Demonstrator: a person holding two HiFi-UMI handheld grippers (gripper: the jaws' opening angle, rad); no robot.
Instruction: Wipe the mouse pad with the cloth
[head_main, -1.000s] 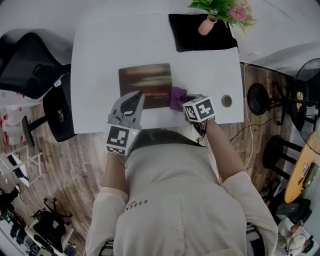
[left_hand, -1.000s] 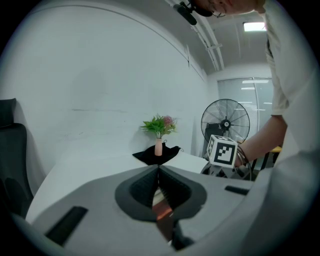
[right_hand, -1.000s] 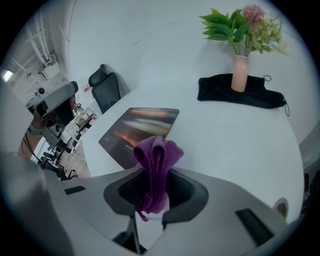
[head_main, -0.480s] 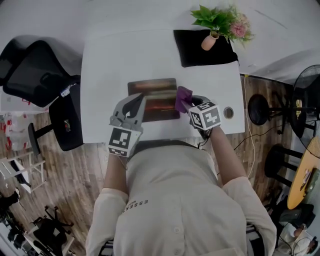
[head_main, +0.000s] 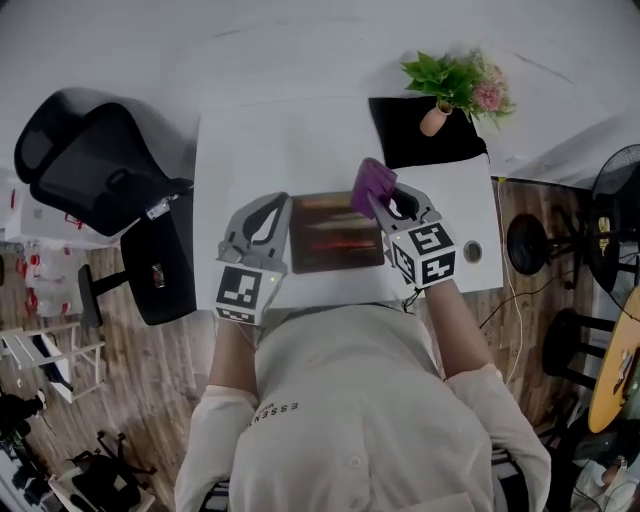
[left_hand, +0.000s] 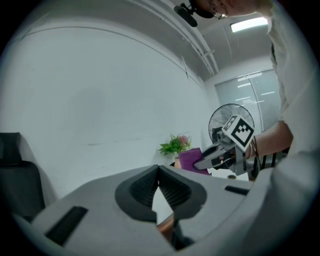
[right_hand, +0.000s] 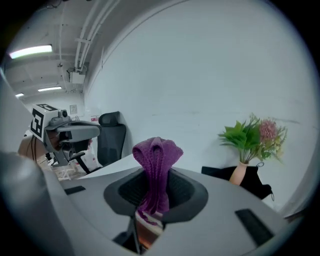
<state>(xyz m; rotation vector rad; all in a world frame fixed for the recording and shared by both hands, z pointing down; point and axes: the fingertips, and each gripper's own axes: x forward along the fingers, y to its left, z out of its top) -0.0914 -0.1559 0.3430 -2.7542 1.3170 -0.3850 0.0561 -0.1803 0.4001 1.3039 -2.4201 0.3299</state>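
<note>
A dark mouse pad (head_main: 335, 232) with reddish streaks lies on the white desk (head_main: 260, 150), near its front edge. My right gripper (head_main: 383, 201) is shut on a purple cloth (head_main: 371, 183), held above the pad's far right corner. In the right gripper view the cloth (right_hand: 156, 172) stands bunched between the jaws, sticking up past them. My left gripper (head_main: 276, 204) hovers over the pad's left edge with its jaws together and nothing between them. From the left gripper view the right gripper (left_hand: 212, 158) and the cloth (left_hand: 192, 161) show to the right.
A black mat (head_main: 428, 140) with a potted plant (head_main: 455, 88) lies at the desk's far right corner. A cable hole (head_main: 472, 251) sits in the desk right of the pad. A black office chair (head_main: 100, 180) stands left of the desk, a fan (head_main: 612, 190) to the right.
My right gripper has lifted the purple cloth from the pad's near right side and carried it away from me to the far right corner. The left gripper stayed by the pad's left edge.
</note>
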